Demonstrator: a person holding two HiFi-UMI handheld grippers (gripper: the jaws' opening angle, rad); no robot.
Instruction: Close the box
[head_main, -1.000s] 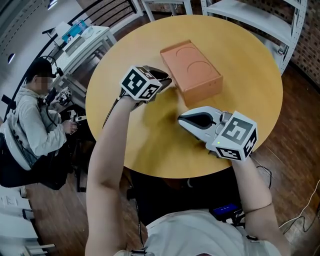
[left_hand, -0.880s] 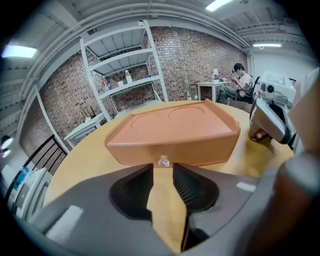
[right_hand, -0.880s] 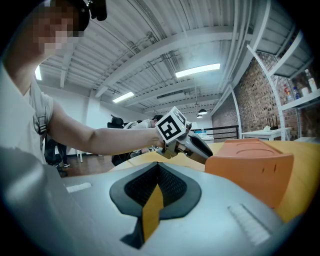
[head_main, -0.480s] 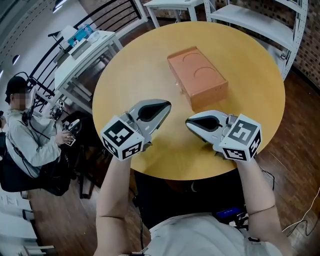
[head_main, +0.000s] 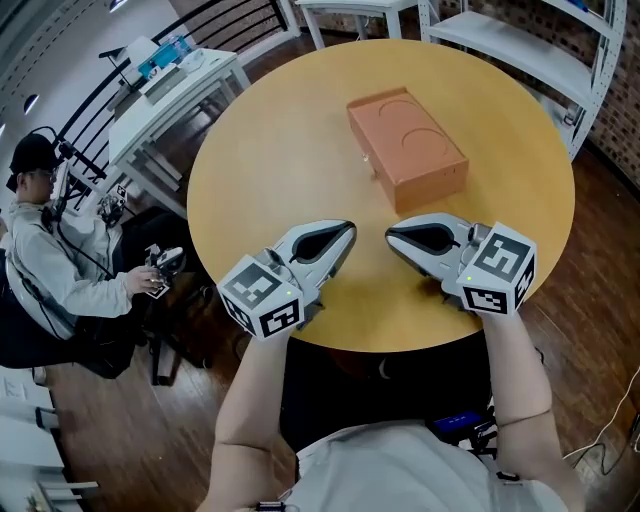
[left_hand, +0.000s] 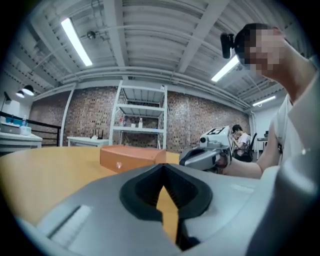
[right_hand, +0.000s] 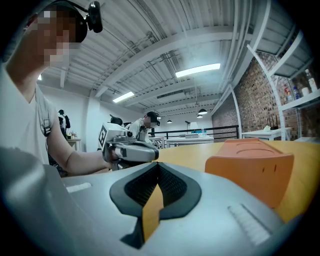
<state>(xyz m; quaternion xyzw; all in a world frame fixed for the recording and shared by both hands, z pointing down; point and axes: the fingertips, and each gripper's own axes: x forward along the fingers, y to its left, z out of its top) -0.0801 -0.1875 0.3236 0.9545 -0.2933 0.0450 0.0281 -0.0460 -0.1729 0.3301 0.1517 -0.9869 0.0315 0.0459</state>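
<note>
Flat, closed lid on the orange box, upper middle of the head view, alone on the round wooden table. Pulled the left gripper back from the box's left side to the lower middle of the frame, well apart from it, and brought its jaws together on nothing. Kept the right gripper just beside it, jaws likewise pressed together and empty. Reads as finished: no flap left raised.
</note>
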